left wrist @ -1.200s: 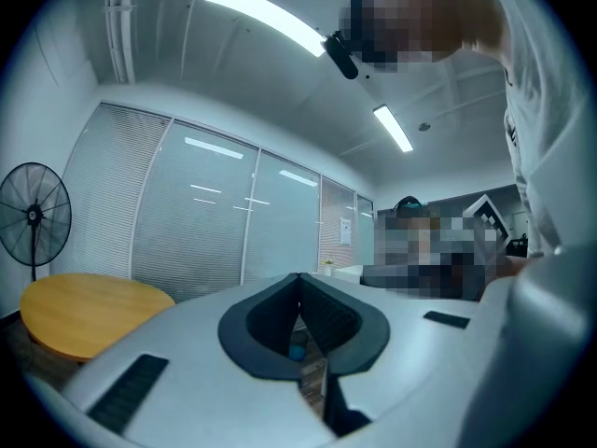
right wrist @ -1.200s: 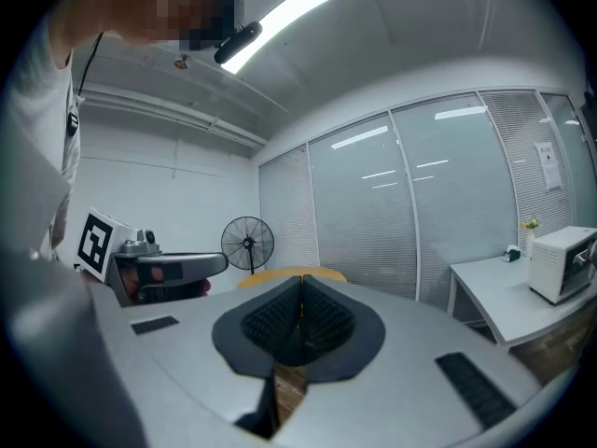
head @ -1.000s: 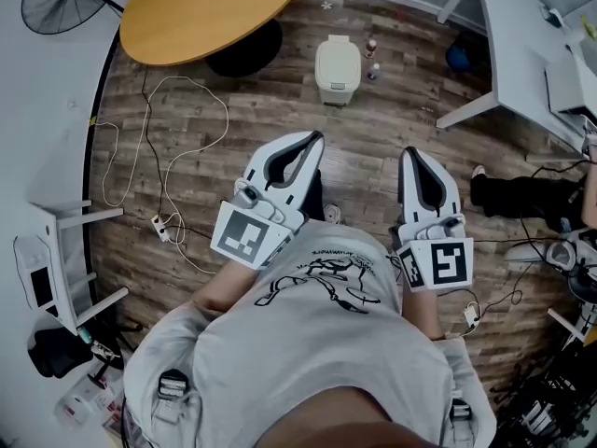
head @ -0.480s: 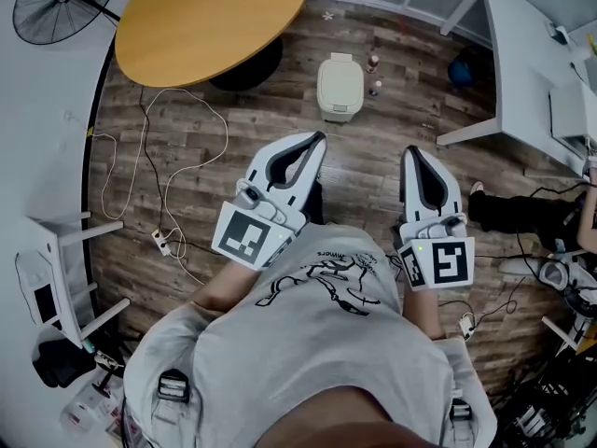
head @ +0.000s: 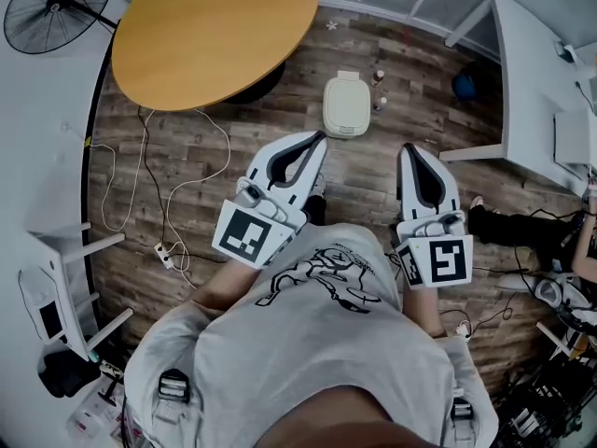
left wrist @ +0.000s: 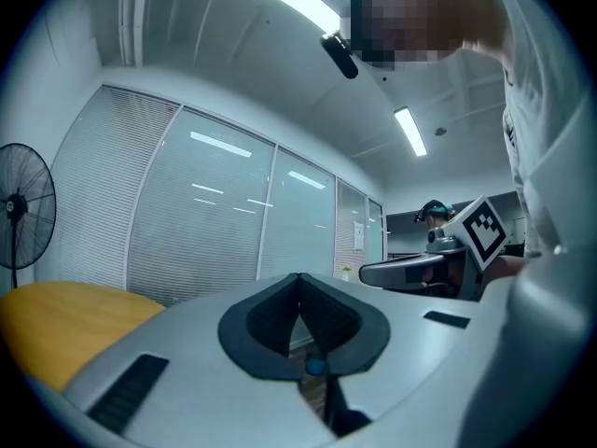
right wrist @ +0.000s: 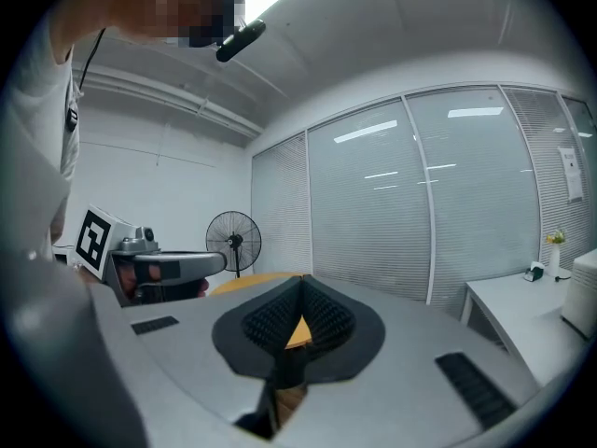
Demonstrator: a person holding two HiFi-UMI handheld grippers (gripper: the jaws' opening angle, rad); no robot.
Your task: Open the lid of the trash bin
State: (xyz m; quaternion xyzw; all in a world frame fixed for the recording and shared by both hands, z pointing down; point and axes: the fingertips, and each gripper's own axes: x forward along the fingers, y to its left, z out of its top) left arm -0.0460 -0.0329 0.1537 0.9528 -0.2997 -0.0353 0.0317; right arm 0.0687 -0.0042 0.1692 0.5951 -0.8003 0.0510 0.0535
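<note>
A small cream trash bin (head: 346,106) with its lid down stands on the wooden floor just past the round table. My left gripper (head: 316,139) is held level in front of the person, its tips a short way short of the bin and to its left; its jaws meet at the tips with nothing between them. To the right, my right gripper (head: 409,152) is also shut and empty, pointing forward beside the bin's right side. Both gripper views (left wrist: 298,278) (right wrist: 300,280) look over closed jaws toward blinds and glass walls; the bin is not in them.
A round orange table (head: 216,28) stands at the upper left, a floor fan (head: 51,9) beyond it. Cables and a power strip (head: 166,253) trail on the floor at left. White desks (head: 536,73) sit at right, small bottles (head: 378,91) beside the bin.
The person has walked forward: the bin and table have come nearer in the head view. Both grippers stay shut and hold the same pose before the body.
</note>
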